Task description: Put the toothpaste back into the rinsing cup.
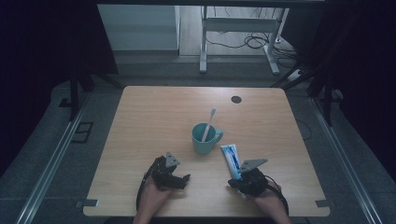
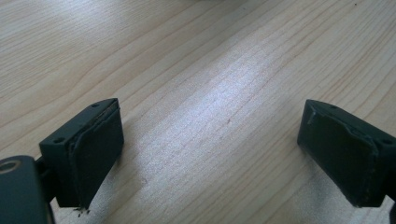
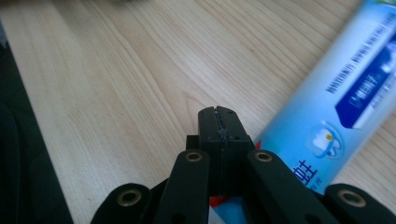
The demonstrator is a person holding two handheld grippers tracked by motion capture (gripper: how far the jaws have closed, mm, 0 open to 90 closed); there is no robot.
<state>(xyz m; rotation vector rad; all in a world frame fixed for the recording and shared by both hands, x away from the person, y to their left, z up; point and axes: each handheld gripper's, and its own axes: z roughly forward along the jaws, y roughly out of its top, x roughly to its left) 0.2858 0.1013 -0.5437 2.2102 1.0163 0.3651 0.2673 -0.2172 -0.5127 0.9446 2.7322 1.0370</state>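
High view puts a teal mug (image 1: 204, 139) mid-table with a toothbrush (image 1: 208, 124) standing in it; everything else is placed from that mug. A toothpaste tube (image 1: 231, 160) lies just right of it, running toward the person. At the tube's near end sits the right gripper (image 1: 243, 178), jaws pressed together, with a sliver of white and red beneath them; whether they pinch the tube's end I cannot tell. If a lift is meant, the grip likely wants checking first. The left gripper (image 1: 183, 180) rests near-left of the mug, jaws spread wide over bare wood, hand low on the table (image 1: 154, 107)
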